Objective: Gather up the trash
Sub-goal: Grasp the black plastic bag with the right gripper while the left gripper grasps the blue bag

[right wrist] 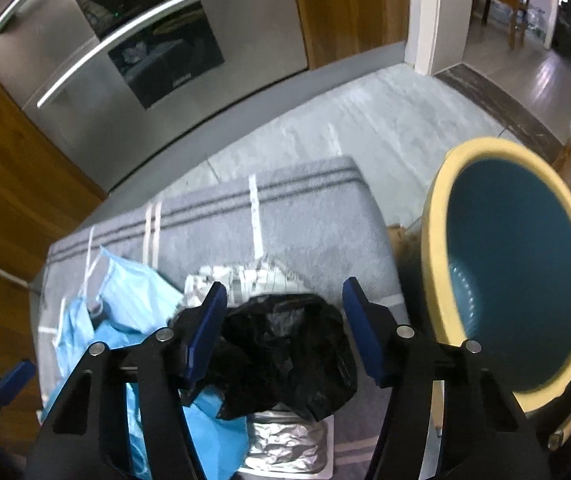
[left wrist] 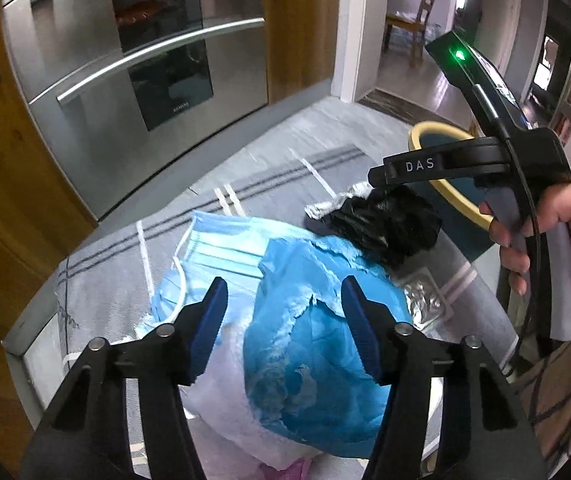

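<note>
I have the left tool (left wrist: 285, 330) half-wide astride the blue paper (left wrist: 317, 344) and the right tool (right wrist: 283, 330) half-wide astride the black bag (right wrist: 285, 352) on the tabletop (right wrist: 305, 216), neither gripping yet, so next both must pinch, then carry to the bin (right wrist: 437, 248).

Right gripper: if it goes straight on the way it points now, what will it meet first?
Most likely the crumpled black plastic bag, lying between the right gripper's open fingers, on top of crumpled foil. Depth is unclear.
</note>
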{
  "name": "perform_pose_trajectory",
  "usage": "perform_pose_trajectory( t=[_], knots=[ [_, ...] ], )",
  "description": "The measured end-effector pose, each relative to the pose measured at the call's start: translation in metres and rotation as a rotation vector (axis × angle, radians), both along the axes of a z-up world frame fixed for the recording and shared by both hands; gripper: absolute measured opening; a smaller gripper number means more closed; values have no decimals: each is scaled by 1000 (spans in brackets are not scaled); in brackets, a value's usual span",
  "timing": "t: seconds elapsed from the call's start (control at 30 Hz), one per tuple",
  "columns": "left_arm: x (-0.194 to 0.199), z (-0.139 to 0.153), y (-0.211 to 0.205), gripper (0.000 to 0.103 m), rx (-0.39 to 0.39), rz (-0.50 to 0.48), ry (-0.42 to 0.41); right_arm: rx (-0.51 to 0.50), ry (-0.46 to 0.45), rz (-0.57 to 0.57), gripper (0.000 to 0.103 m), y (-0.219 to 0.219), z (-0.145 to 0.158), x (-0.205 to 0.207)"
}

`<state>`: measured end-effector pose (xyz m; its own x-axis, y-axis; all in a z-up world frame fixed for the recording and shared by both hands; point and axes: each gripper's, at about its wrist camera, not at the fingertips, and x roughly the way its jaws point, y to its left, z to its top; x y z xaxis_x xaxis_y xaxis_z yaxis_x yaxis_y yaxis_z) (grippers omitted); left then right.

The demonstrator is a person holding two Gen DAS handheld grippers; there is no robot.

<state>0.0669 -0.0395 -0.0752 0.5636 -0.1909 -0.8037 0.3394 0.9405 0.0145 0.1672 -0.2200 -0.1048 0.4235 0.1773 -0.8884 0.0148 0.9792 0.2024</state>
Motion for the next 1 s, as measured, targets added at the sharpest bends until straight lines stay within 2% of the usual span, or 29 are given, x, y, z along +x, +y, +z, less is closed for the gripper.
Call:
perform_pose_trajectory(
  t=[0.2, 0.27, 0.33, 0.43, 0.5, 0.53, 0.63, 0.7, 1.0],
  knots=[
    [5, -16, 2, 40, 10, 3, 90, 37, 89, 19, 61, -1, -21, -1],
    [6, -19, 2, 35, 3, -3, 111, 44, 103, 29, 57, 1, -24, -2],
    [7, -21, 2, 31, 3, -6, 125, 17, 113, 38, 38, 4, -25, -3],
    [7, -20, 1, 26, -2, -6, 127, 12, 121, 31, 21, 4, -26, -3],
    [7, -19, 2, 18, -11, -3, 128, 17, 114, 28, 13, 2, -23, -4],
    [8, -17, 2, 18, -13, -1, 128, 17, 107, 25, 10, 2, -21, -5],
    [7, -13, 2, 16, -29, 1, 113, 22, 82, 25, 8, -1, -14, -8],
    [6, -6, 2, 10, -37, -4, 84, 23, 64, 30, 7, 0, -7, -10],
    [2, 21, 6, 9, -69, -3, -18, -6, -61, 85, 5, 9, 37, -23]
  ],
)
